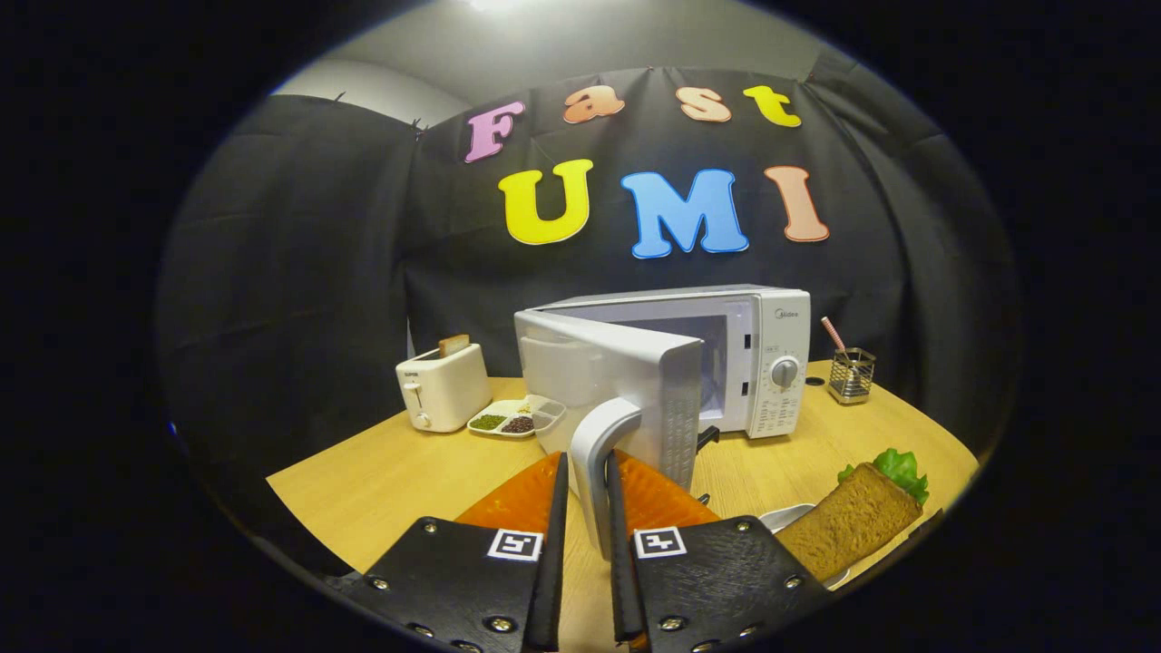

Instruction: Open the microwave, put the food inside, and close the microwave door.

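A white microwave [766, 363] stands on the wooden table [381, 481] with its door [603, 376] swung well open toward me. My gripper [588, 490] is shut on the door's curved handle [594, 453], one finger pressing each side of it. A sandwich [857, 517] of brown bread with green lettuce lies on a plate [785, 517] to the right of the fingers, close to the table's near edge. The microwave's cavity shows behind the open door.
A white toaster [443, 388] with a slice in it stands left of the microwave, beside a divided dish [517, 417] of grains. A wire holder [851, 374] with a straw sits right of the microwave. Black cloth walls the booth behind.
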Demonstrator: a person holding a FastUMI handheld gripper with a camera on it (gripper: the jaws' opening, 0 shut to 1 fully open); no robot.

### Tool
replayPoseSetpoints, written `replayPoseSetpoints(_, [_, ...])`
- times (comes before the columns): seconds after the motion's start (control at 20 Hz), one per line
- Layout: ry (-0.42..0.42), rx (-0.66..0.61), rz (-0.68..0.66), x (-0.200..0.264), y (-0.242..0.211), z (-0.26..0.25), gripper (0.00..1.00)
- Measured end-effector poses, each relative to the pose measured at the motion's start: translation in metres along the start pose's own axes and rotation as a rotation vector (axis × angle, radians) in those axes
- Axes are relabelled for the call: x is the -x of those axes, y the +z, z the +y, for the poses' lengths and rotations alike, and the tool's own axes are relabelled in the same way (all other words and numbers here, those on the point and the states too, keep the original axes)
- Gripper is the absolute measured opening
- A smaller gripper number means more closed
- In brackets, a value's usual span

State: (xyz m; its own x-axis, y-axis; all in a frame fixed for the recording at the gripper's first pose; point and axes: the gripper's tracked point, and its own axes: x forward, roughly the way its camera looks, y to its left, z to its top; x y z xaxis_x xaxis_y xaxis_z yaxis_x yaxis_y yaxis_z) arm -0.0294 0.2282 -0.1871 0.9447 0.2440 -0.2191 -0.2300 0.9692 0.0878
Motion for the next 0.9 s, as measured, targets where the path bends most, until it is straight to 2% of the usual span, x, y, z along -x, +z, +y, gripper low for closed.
replayPoseSetpoints(0.9, [0.171, 0.001, 0.026, 0.009, -0.017, 0.126, 0.23])
